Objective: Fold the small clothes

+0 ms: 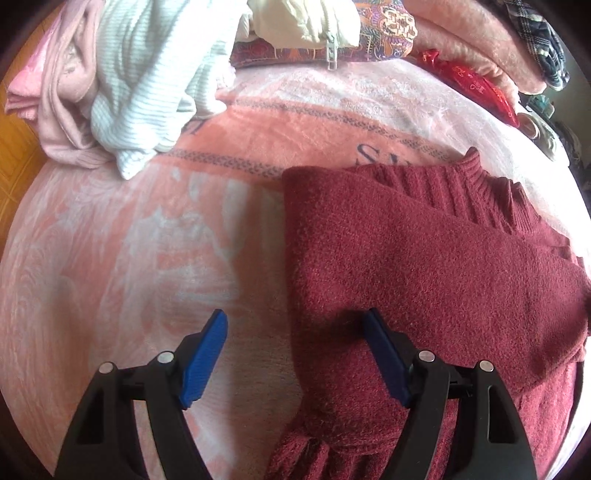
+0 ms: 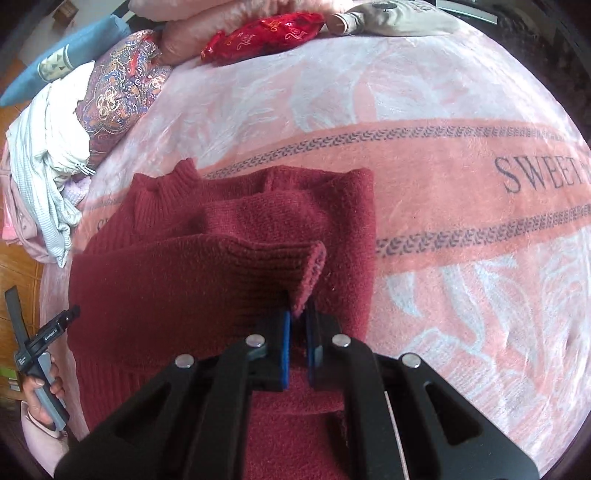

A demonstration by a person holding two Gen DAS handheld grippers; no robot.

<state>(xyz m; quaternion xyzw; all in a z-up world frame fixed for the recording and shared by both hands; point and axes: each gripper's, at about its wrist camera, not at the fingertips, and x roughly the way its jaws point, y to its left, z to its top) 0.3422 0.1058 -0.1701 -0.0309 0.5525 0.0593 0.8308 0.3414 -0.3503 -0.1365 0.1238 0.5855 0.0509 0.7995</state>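
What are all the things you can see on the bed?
sweater: one, dark red, partly folded on the blanket
blanket: one, pink and white, covers the bed
clothes pile: pink, white and cream, far left corner
patterned cushion: one, purple, beside the pile
red pouch: one, gold print, far edge
left gripper: black, blue pads, open over the sweater's edge
right gripper: black, blue pads, shut on a ribbed sweater cuff
hand: one, holding a grey handle, lower left
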